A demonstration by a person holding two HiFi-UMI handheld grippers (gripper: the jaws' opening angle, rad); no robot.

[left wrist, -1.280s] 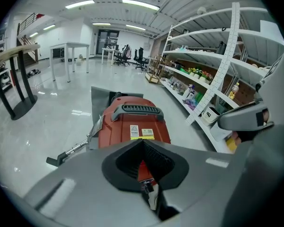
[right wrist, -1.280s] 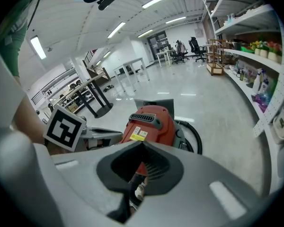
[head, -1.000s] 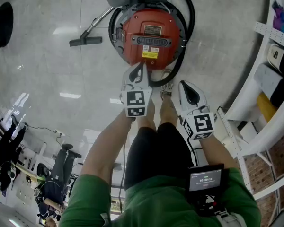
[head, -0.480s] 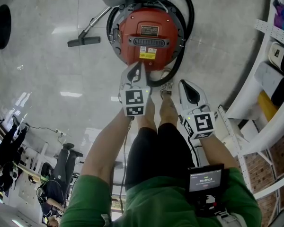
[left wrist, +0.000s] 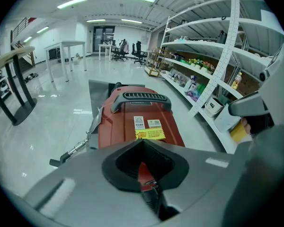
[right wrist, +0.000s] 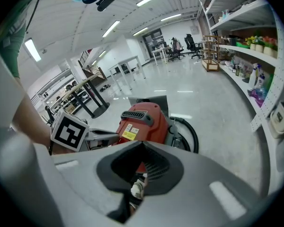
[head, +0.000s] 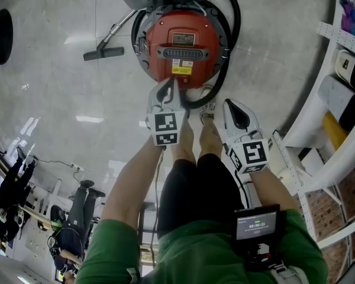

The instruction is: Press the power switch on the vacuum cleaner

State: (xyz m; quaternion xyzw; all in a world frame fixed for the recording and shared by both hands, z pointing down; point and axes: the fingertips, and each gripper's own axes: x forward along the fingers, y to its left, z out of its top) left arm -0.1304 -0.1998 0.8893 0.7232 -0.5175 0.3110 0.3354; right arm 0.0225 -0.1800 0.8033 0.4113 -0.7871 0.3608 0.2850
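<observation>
- The left gripper [head: 174, 86] [left wrist: 142, 143] has its fingers pressed together at the tips, with nothing caught between them.
- The right gripper [head: 231, 106] [right wrist: 142, 144] also has its fingers closed tip to tip and carries nothing.
- The red vacuum cleaner [head: 183, 43] [left wrist: 118, 122] [right wrist: 142, 119] stands on the floor [head: 59, 99] straight ahead of the left fingers. In the head view their tips lie over its near edge. Whether they touch it cannot be told.
- From the right fingers the vacuum cleaner sits ahead and to the left. The left gripper's marker cube [right wrist: 68, 131] is also to their left.
- The power switch cannot be picked out in any view.
- A black hose [head: 228, 37] [right wrist: 191, 131] loops round the vacuum cleaner's right side, ahead of the right fingers.
- A wand with a dark floor nozzle [head: 103, 53] [left wrist: 61, 160] lies ahead and left of the left fingers.
- White shelving [head: 328, 152] [left wrist: 217, 65] runs along to the right of both pairs of fingers.
</observation>
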